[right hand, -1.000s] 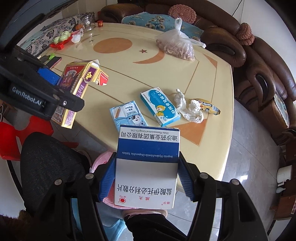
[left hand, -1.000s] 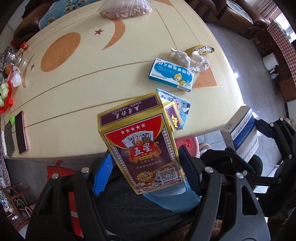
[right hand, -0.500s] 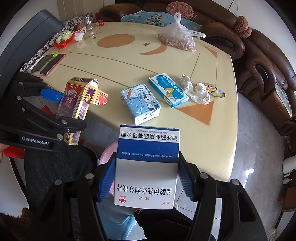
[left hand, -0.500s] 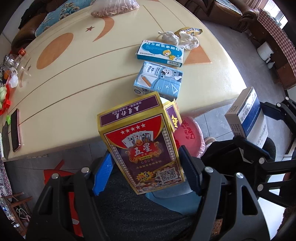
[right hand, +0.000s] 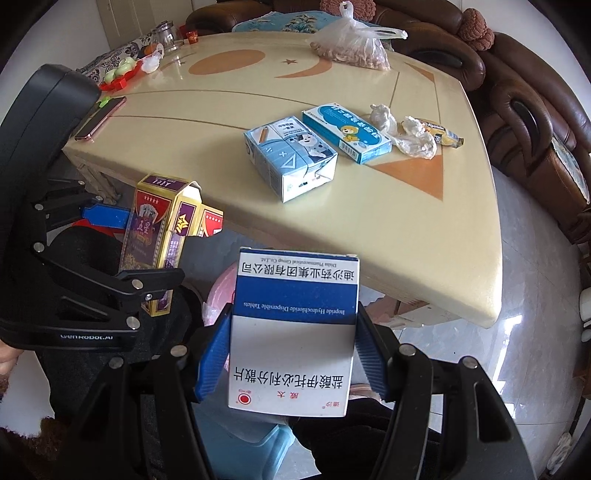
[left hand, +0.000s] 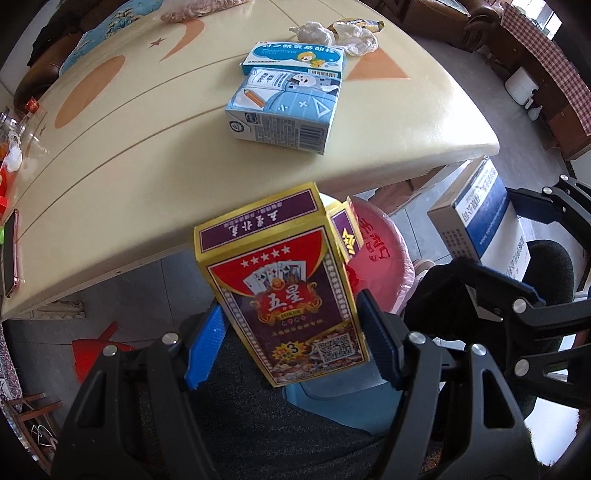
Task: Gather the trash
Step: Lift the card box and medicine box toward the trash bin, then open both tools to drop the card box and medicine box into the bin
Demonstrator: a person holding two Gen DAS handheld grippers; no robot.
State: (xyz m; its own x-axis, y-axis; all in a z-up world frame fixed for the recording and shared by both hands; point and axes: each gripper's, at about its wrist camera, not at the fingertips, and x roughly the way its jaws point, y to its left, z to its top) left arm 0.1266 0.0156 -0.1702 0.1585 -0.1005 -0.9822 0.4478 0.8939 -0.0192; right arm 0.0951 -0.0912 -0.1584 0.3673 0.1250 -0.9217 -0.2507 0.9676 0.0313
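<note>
My left gripper is shut on a red and gold playing-card box, its flap open; the box also shows in the right wrist view. My right gripper is shut on a blue and white medicine box, seen at the right of the left wrist view. Both boxes hang off the table's near edge, above a bin lined with a pink bag. On the table lie a light-blue carton, a blue medicine box, crumpled tissues and a yellow wrapper.
A bag of nuts, a phone, a glass jar and a red tray of fruit sit at the table's far side. Brown sofas ring the table. Red stool below left. A person's dark-clothed legs are under both grippers.
Both grippers moved down and back off the table's edge with their boxes; the table has slid up in both views and the pink-lined bin now shows below them.
</note>
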